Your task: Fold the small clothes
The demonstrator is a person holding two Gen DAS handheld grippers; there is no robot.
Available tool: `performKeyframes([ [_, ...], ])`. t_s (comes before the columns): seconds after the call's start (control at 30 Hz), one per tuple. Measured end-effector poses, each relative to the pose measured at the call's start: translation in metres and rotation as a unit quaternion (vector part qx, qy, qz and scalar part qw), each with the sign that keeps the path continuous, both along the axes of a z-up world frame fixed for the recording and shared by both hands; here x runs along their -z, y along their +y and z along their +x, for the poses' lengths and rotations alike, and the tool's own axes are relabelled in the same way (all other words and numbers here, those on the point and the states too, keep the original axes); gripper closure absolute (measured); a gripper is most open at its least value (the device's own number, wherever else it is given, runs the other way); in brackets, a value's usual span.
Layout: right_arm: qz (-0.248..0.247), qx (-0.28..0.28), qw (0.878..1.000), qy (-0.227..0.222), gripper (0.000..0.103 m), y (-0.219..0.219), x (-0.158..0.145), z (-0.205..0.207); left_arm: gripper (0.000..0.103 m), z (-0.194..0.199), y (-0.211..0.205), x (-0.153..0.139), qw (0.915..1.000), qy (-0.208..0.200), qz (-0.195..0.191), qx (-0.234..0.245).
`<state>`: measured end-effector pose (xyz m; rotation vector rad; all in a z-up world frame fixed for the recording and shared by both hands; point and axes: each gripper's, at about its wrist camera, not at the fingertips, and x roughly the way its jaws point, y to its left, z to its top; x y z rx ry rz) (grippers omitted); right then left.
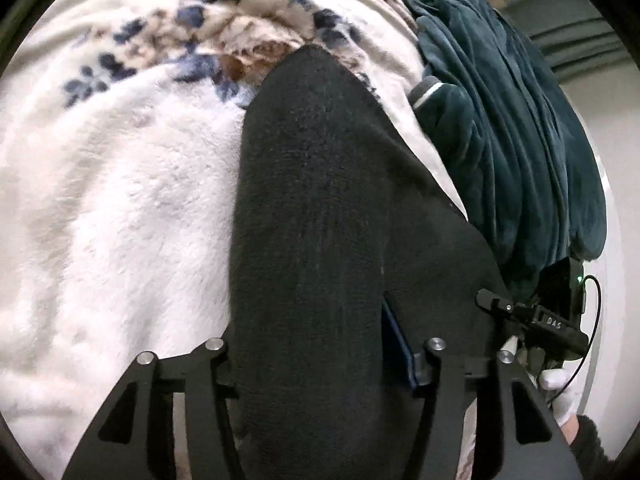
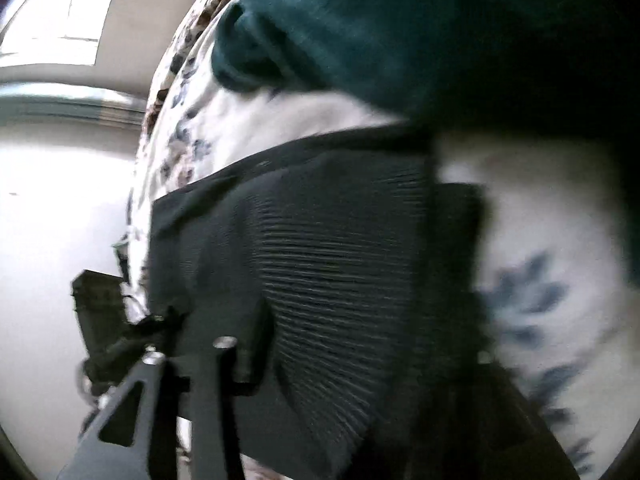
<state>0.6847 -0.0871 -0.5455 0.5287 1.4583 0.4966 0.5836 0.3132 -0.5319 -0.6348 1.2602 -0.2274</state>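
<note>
Both grippers, left point(image 1: 324, 364) and right point(image 2: 360, 356), clamp a black sock point(image 1: 312, 208) over the floral blanket point(image 1: 112, 184); teal cloth point(image 1: 508, 128) lies right.

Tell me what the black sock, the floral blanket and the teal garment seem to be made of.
Black ribbed sock: matte knit, probably cotton blend; fine ribs show. White floral blanket: plush fleece, likely synthetic; fuzzy nap. Crumpled teal garment: velvety fleece or velour, with soft sheen on its folds.

A black sock point(image 1: 312, 200) and teal garment point(image 1: 512, 120) lie on the floral blanket point(image 1: 112, 184).
</note>
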Motion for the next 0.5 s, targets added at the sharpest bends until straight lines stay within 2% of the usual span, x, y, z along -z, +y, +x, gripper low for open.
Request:
performKeyframes([
  [0.13, -0.085, 0.005, 0.996, -0.031, 0.050, -0.031, -0.009, -0.017, 0.051, -0.029, 0.003, -0.026, 0.9989, -0.015, 0.039, -0.022],
  [0.23, -0.126, 0.023, 0.990, -0.058, 0.049, -0.041, -0.030, -0.034, 0.051, -0.047, -0.007, -0.048, 0.9952, -0.043, 0.079, -0.038],
  [0.3, -0.098, 0.031, 0.991, -0.080, 0.049, -0.043, -0.052, -0.056, 0.045, -0.057, -0.017, -0.055, 0.9923, -0.055, 0.103, -0.042],
  [0.37, -0.081, 0.014, 0.993, -0.080, 0.048, -0.035, -0.058, -0.071, 0.045, -0.065, -0.023, -0.054, 0.9887, -0.057, 0.132, -0.041],
  [0.43, -0.091, -0.001, 0.994, -0.068, 0.048, -0.020, -0.048, -0.081, 0.044, -0.071, -0.021, -0.044, 0.9885, -0.041, 0.138, -0.047],
  [0.47, -0.106, -0.011, 0.993, -0.055, 0.048, -0.018, -0.037, -0.088, 0.041, -0.075, -0.018, -0.039, 0.9886, -0.037, 0.137, -0.050],
  [0.5, -0.123, -0.015, 0.991, -0.047, 0.048, -0.015, -0.028, -0.093, 0.033, -0.078, -0.014, -0.033, 0.9888, -0.032, 0.136, -0.052],
])
